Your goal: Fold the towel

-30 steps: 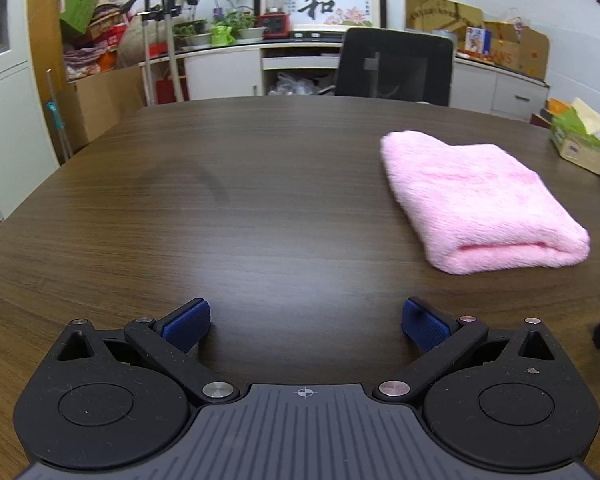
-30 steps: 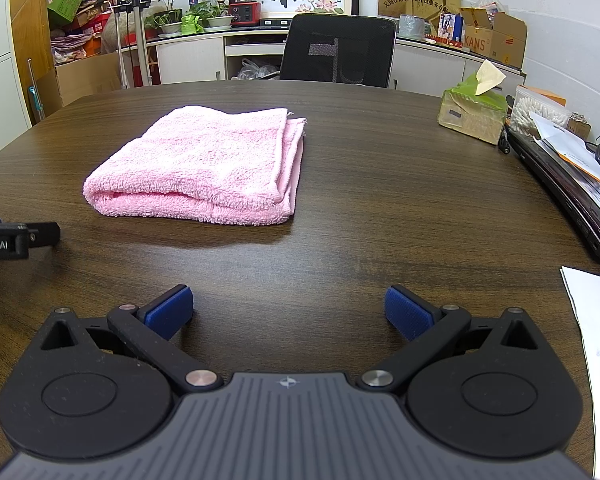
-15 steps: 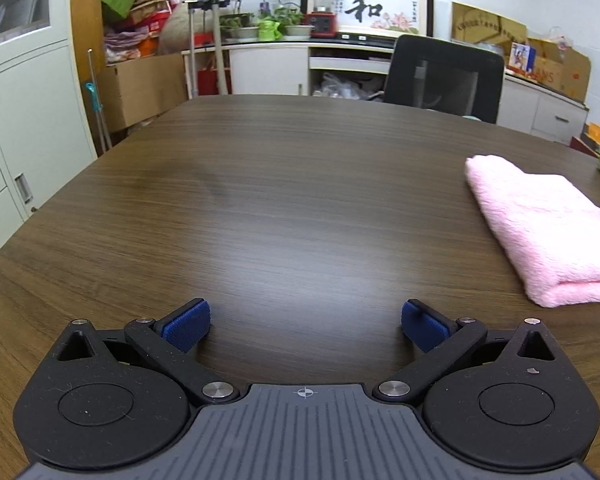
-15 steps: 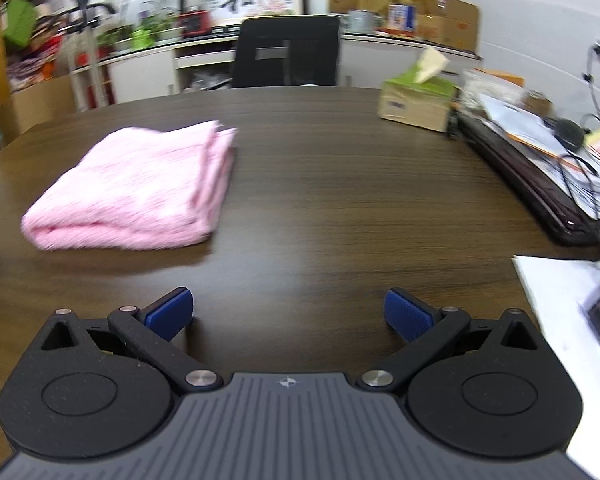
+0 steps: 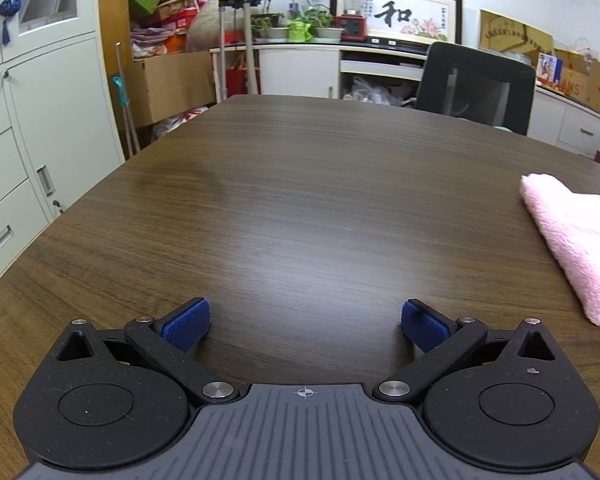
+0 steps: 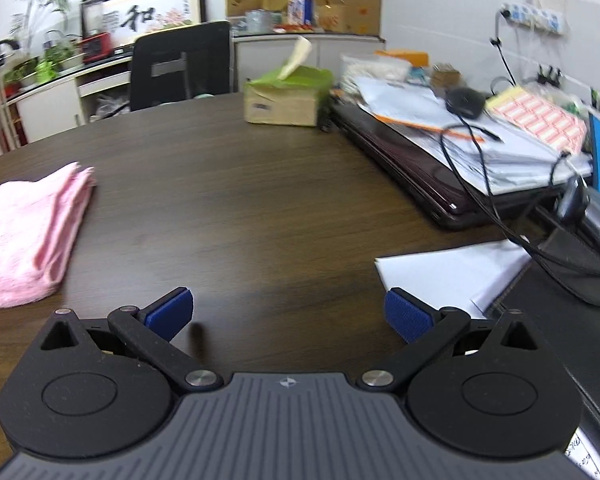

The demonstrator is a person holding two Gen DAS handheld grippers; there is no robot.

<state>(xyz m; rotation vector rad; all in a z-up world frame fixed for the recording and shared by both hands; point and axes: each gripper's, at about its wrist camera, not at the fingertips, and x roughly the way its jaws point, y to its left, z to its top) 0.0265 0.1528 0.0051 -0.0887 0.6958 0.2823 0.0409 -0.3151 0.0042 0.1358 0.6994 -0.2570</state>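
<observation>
A pink towel (image 5: 576, 236) lies folded into a thick bundle on the dark wooden table (image 5: 300, 208). It sits at the right edge of the left wrist view and at the left edge of the right wrist view (image 6: 32, 232). My left gripper (image 5: 305, 326) is open and empty, low over bare table, well left of the towel. My right gripper (image 6: 288, 316) is open and empty, to the right of the towel and apart from it.
A tissue box (image 6: 288, 98) stands at the far side. A dark laptop (image 6: 440, 172) with papers, a mouse and cables lies at the right, and a white sheet (image 6: 452, 276) by my right gripper. A black chair (image 5: 476, 86) stands behind the table; white cabinets (image 5: 28, 152) stand left.
Both grippers have swung outward away from the towel, the left one to the left and the right one to the right. The towel has stayed still. Both stay open.
</observation>
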